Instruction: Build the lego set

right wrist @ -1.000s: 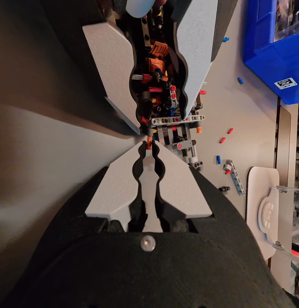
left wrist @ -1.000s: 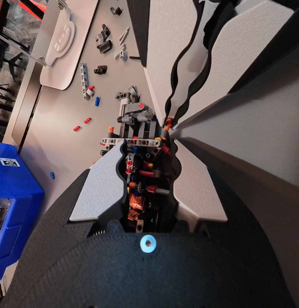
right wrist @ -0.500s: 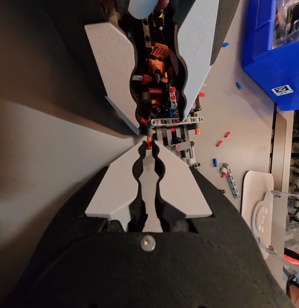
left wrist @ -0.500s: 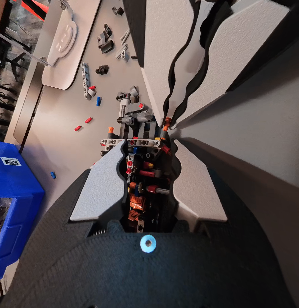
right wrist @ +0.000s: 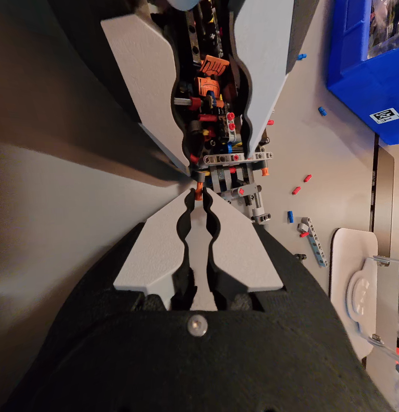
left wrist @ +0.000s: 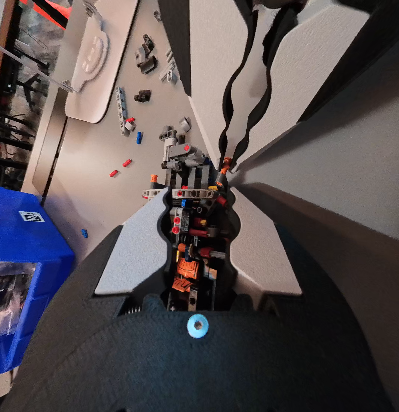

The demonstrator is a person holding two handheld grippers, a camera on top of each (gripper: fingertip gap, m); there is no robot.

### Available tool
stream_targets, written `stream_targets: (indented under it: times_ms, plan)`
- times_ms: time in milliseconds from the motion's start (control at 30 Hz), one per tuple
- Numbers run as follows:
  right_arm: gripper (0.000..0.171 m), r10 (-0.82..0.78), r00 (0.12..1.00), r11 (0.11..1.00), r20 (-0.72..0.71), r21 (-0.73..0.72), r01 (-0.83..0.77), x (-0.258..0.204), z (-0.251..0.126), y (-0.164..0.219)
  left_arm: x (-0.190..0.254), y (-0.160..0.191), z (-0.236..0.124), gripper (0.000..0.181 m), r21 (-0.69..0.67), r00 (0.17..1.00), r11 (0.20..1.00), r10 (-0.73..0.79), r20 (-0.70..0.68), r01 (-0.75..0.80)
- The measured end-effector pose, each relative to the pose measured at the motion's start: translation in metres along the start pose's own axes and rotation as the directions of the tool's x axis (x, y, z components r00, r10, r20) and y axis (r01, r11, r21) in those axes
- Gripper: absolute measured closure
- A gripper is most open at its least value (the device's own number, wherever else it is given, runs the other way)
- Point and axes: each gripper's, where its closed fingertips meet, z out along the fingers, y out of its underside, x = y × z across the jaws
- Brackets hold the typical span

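Note:
My left gripper point(left wrist: 199, 192) is shut on the lego model point(left wrist: 194, 234), a dark technic frame with red, orange, yellow and blue parts and a grey beam across its front. It holds the model off the table. My right gripper point(right wrist: 198, 191) faces it and is shut on an orange pin point(right wrist: 198, 192) at the model's near corner point(right wrist: 199, 176). In the left wrist view the right gripper point(left wrist: 226, 166) comes in from the top, with the orange pin point(left wrist: 225, 164) between its tips. In the right wrist view the left gripper point(right wrist: 218, 156) clamps the model point(right wrist: 214, 124) from above.
Loose pieces lie on the grey table point(left wrist: 93, 156): a long grey beam point(left wrist: 121, 111), red pins point(left wrist: 126, 163), a blue pin point(left wrist: 138, 137), dark connectors point(left wrist: 147, 64). A blue bin point(left wrist: 22, 256) stands at the left, a white plate point(left wrist: 91, 62) at the far edge. The tips of both grippers are at nearly the same place.
Both grippers keep their hold. The views have shifted slightly over the table; the orange pin stays at the model's corner.

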Motion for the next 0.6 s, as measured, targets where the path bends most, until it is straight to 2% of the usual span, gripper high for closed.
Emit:
stream_targets:
  times_ms: [300, 600]
  plan:
    - [0.167, -0.008, 0.999, 0.999, 0.032, 0.031, 0.007, 0.003, 0.000, 0.000, -0.002, 0.003, -0.008, 0.137, -0.059, 0.989, 0.988, -0.138, 0.052, 0.141]
    - [0.167, -0.053, 0.997, 0.998, 0.050, 0.043, 0.051, 0.005, 0.002, 0.001, -0.001, 0.010, 0.003, 0.142, -0.106, 0.977, 0.975, -0.186, 0.104, 0.197]
